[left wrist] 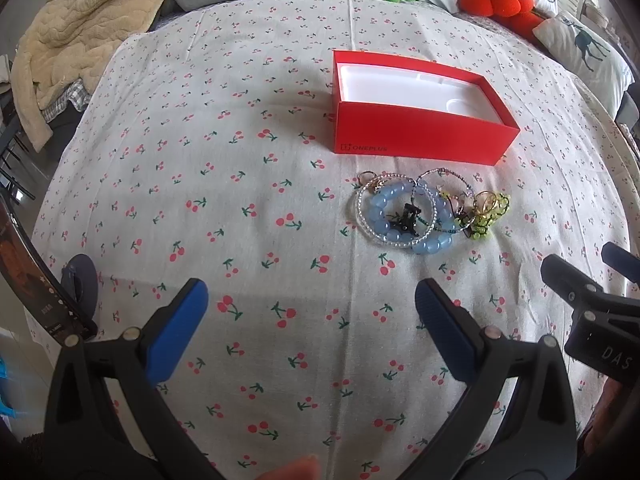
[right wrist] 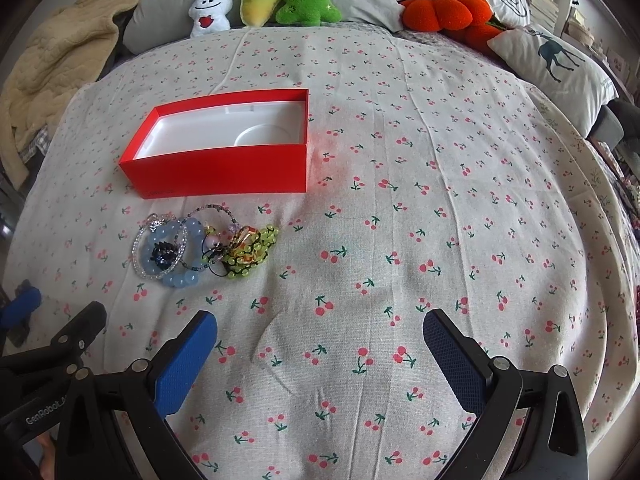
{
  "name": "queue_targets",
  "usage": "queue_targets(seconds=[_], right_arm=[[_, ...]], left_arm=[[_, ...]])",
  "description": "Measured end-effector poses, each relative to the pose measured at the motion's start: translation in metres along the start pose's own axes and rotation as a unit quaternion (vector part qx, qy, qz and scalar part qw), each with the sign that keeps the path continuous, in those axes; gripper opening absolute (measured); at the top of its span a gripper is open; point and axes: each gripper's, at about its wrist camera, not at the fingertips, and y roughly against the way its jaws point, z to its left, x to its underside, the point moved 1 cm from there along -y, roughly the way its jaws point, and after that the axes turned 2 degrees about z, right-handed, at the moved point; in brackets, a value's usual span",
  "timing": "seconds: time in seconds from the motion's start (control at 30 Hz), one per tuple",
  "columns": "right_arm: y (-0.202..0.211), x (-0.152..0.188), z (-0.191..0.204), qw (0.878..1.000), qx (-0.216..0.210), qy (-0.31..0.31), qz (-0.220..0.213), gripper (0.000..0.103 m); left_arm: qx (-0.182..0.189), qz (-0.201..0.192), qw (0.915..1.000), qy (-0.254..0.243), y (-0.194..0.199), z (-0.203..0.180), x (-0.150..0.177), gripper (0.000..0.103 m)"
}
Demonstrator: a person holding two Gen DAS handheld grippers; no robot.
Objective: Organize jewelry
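Observation:
A pile of jewelry lies on the cherry-print cloth: a blue bead bracelet, clear bead bracelets, a black clip and a yellow-green bead piece. Just beyond it stands an open red box with a white, empty inside. My left gripper is open and empty, a short way before the pile. In the right wrist view the pile is ahead to the left, with the red box behind it. My right gripper is open and empty over bare cloth. Its fingers show at the right in the left wrist view.
Plush toys and an orange pumpkin cushion line the far edge. A beige blanket lies at the far left, a deer-print pillow at the far right. A dark phone-like object sits at the left edge.

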Motion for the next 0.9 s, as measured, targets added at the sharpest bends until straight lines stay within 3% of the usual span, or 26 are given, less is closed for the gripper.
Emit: queue_targets(seconds=[0.27, 0.4, 0.5, 0.77, 0.83, 0.9], right_arm=[[0.001, -0.002, -0.001, 1.0, 0.003, -0.002, 0.001, 0.103], [0.003, -0.005, -0.002, 1.0, -0.004, 0.002, 0.002, 0.103], [0.001, -0.009, -0.003, 1.0, -0.006, 0.012, 0.017, 0.103], [0.004, -0.041, -0.009, 0.997, -0.062, 0.012, 0.05, 0.103], [0.0, -0.05, -0.008, 0.995, -0.076, 0.014, 0.059, 0.103], [-0.009, -0.056, -0.009, 0.993, -0.097, 0.006, 0.07, 0.103]], left_arm=[[0.004, -0.003, 1.0, -0.002, 0.002, 0.001, -0.002, 0.103], [0.034, 0.003, 0.9994, -0.002, 0.001, 0.003, -0.005, 0.103], [0.071, 0.016, 0.9968, -0.035, 0.003, -0.002, -0.01, 0.103], [0.09, 0.035, 0.9914, -0.088, 0.005, -0.005, -0.041, 0.102], [0.094, 0.044, 0.9903, -0.092, -0.001, -0.003, -0.049, 0.099], [0.117, 0.051, 0.9881, -0.085, -0.009, 0.003, -0.055, 0.085]])
